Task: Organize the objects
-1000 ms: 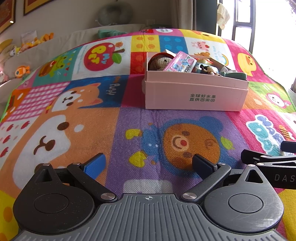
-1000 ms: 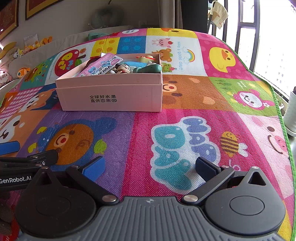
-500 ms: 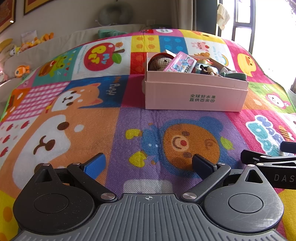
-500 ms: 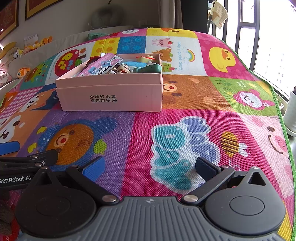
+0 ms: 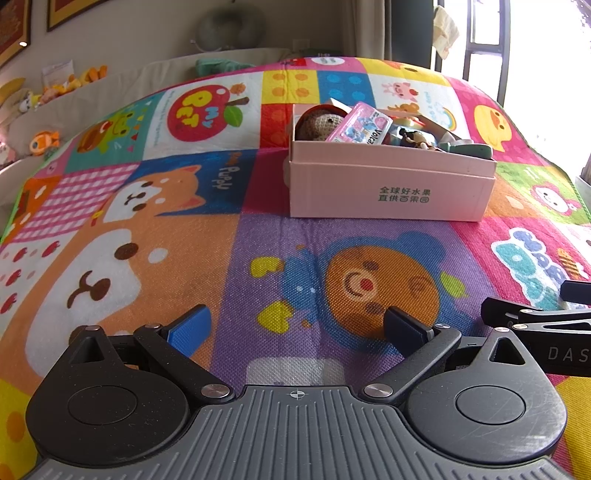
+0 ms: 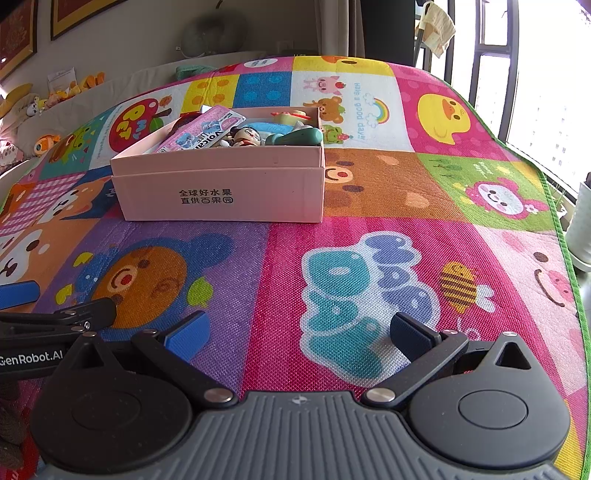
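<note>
A pink cardboard box (image 5: 391,184) stands on the colourful play mat (image 5: 184,240), and it shows in the right wrist view (image 6: 221,192) too. It holds several toys: a brown knitted ball (image 5: 317,123), a pink packet (image 5: 360,127), a small figurine (image 6: 245,134) and a green toy (image 6: 299,137). My left gripper (image 5: 295,325) is open and empty, low over the mat well in front of the box. My right gripper (image 6: 299,332) is open and empty, to the right of the left one. Each sees the other at its frame edge.
The mat's green right edge (image 6: 554,206) drops toward a window side with a white container (image 6: 583,229). Stuffed toys (image 5: 44,140) lie along a ledge at the far left. A round cushion (image 5: 229,26) rests against the back wall.
</note>
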